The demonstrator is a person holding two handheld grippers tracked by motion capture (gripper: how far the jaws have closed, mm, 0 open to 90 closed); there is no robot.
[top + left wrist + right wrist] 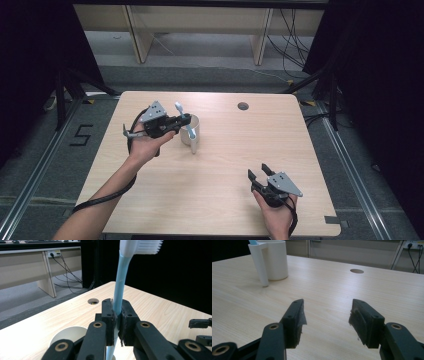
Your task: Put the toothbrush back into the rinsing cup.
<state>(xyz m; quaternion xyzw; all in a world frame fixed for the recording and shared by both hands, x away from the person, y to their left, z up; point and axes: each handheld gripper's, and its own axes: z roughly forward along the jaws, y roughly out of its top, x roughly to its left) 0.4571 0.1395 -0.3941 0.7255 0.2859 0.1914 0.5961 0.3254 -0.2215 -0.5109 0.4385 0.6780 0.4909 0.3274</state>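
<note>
Gripping a toothbrush (119,287) with the left gripper (186,120), jaws clenched on the pale blue handle about midway. Standing upright in the left gripper view, bristle head at the top, handle running down past the pads toward the white cup (68,335) just below. Seen from above: brush leaning over the cup (192,132), head up and to the far left, lower end dropping into or just by the cup's mouth — hard to tell which. Sitting on the table (225,190) left of centre, toward the far half, handle pointing to the near side. Left hand (144,146) wrapped round the gripper body, forearm coming in from the near left corner, cable looping under the wrist.

Resting low at the near right, right gripper (261,174), jaws released, wide apart, nothing between them. Bare wood showing between the two black pads (359,322) in the right gripper view. Well apart from the cup (273,260), which stands far left in that view, a sliver of blue handle (252,242) poking above the rim. Round hole (243,106) in the tabletop at the far side, right of the cup. Right hand (278,216) holding from the near edge.
</note>
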